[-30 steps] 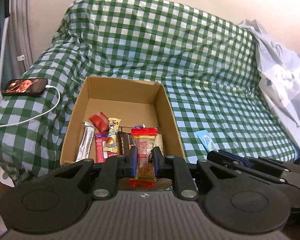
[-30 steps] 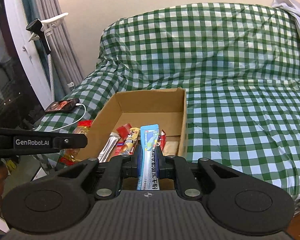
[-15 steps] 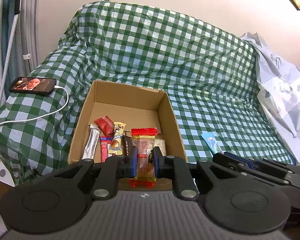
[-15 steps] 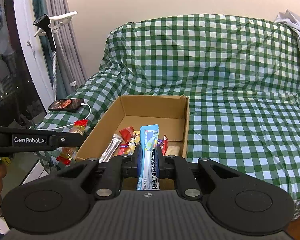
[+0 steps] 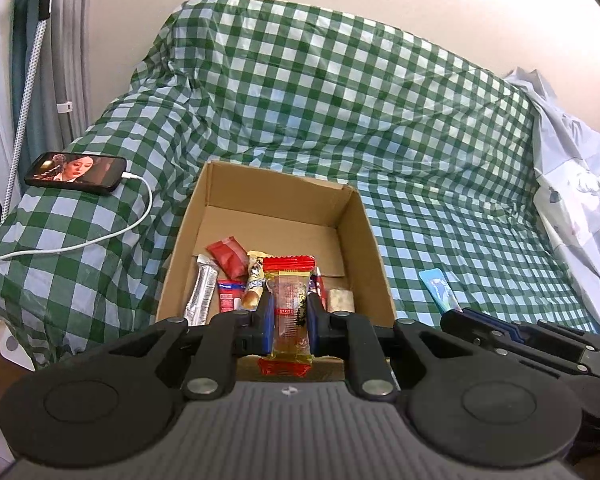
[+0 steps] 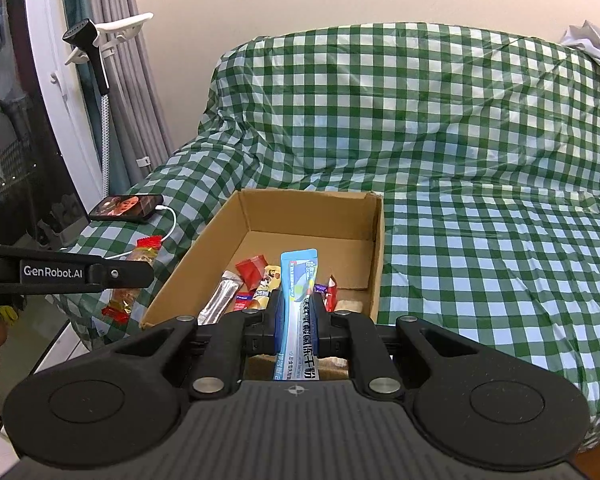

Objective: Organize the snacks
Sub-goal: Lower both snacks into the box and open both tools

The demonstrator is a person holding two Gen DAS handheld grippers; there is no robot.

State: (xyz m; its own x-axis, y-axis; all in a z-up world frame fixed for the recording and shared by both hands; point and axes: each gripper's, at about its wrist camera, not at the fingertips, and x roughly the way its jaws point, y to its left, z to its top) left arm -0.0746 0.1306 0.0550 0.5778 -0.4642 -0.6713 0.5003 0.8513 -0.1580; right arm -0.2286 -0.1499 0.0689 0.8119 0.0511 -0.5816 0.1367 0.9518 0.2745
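Note:
An open cardboard box (image 5: 370, 236) sits on the checked sofa and shows in the right wrist view too (image 6: 376, 240). Several snack packets lie inside, among them a red packet (image 5: 228, 254) and a silver stick (image 5: 200, 296). My left gripper (image 5: 290, 300) is shut on a clear snack bar with red ends (image 5: 290, 300), held upright before the box's near edge. My right gripper (image 6: 298, 304) is shut on a blue stick packet (image 6: 298, 292), also held upright near the box. The left gripper and its bar show at the left of the right wrist view (image 6: 140, 264).
A phone (image 5: 76, 173) playing video lies on the sofa's left armrest, with a white cable (image 5: 112, 234) trailing off it. Pale bedding (image 5: 572, 184) is heaped at the sofa's right end. A garment steamer and curtains (image 6: 100, 80) stand left of the sofa.
Both grippers have risen and drawn back a little from the box, so it sits lower and smaller in view. Both still hold their packets.

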